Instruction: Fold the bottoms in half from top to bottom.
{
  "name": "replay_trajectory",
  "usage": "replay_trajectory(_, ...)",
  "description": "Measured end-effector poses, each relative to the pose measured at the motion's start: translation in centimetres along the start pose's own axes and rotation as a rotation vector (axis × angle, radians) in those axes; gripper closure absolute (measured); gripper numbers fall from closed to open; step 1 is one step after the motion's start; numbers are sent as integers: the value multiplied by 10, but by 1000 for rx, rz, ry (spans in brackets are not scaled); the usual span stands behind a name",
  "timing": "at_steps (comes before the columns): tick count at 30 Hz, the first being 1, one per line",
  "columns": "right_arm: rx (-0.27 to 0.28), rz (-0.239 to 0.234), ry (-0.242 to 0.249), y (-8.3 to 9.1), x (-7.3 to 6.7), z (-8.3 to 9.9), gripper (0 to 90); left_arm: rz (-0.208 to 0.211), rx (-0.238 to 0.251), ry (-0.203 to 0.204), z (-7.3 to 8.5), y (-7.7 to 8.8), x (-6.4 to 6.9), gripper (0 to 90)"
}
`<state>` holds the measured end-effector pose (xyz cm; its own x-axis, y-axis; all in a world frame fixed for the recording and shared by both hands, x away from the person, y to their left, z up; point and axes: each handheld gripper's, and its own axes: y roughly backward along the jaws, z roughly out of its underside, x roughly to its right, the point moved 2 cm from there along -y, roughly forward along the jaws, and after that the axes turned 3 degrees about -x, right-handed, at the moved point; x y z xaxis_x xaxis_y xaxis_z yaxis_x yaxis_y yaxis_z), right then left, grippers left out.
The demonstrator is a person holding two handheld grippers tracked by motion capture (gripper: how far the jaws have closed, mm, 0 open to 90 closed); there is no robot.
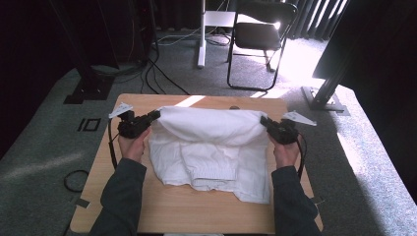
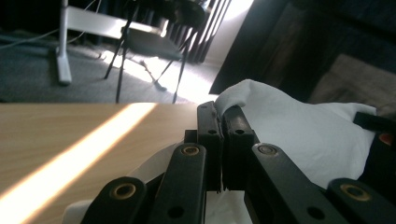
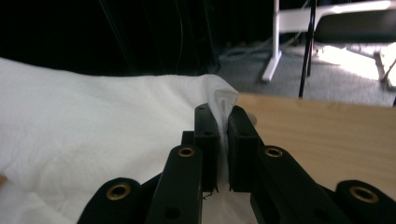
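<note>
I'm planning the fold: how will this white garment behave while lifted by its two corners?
The white garment is probably floppy: it sags between the left gripper and right gripper. It seems light, as thin pinches hold it. The lower part bunched on the table would likely drag.

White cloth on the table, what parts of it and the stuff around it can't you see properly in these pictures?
- High view: what kind of garment the white cloth is; its folds hide the shape.
- High view: the table under the cloth; the cloth covers it.
- Left gripper view: the cloth corner inside the left claw; the shut jaws cover it.
- Right gripper view: the cloth's far edge; a dark background swallows it behind the right claw.
- High view: the chair top; cut off by the edge.
</note>
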<state>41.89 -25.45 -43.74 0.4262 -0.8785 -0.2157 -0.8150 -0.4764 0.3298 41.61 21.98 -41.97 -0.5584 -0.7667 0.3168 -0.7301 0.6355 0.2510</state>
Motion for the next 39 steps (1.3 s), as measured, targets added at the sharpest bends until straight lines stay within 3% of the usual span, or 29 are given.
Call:
replay_trajectory(3,-10,-14,38,12,-5,-2,845,-10,-23,-54,1,10,9,891)
replay_trajectory(5,-18,-25,62,21,-9,4,844,3,-27,-57,5,19,13,890)
replay_trajectory(8,-25,-58,57,36,-14,20,842,11,-49,-74,16,29,21,889)
replay_trajectory(12,-73,-62,81,53,-20,49,837,21,-117,-86,45,42,30,880)
replay_trajectory(16,-162,-68,87,62,-24,86,820,33,-199,-59,77,46,29,809)
replay_trajectory(18,-205,-76,94,64,-25,98,735,-9,-225,-74,83,45,28,676)
replay_trajectory(20,-198,-62,114,67,-28,98,533,-11,-211,-61,79,43,28,619)
replay_trajectory(22,-140,-14,123,74,-31,83,441,-19,-193,-72,70,39,32,597)
replay_trajectory(24,-92,-16,123,75,-37,65,430,-24,-186,-95,59,31,42,597)
replay_trajectory(27,-95,-19,128,63,-46,53,435,0,-185,-124,49,14,60,598)
replay_trajectory(30,-148,-9,131,34,-60,48,447,-1,-228,-165,47,-9,76,598)
replay_trajectory(33,-192,6,127,10,-70,49,458,4,-290,-192,56,-38,90,603)
replay_trajectory(36,-226,32,153,-13,-78,56,495,2,-349,-186,71,-56,91,631)
replay_trajectory(39,-267,18,153,-25,-80,69,523,-2,-407,-170,91,-65,86,638)
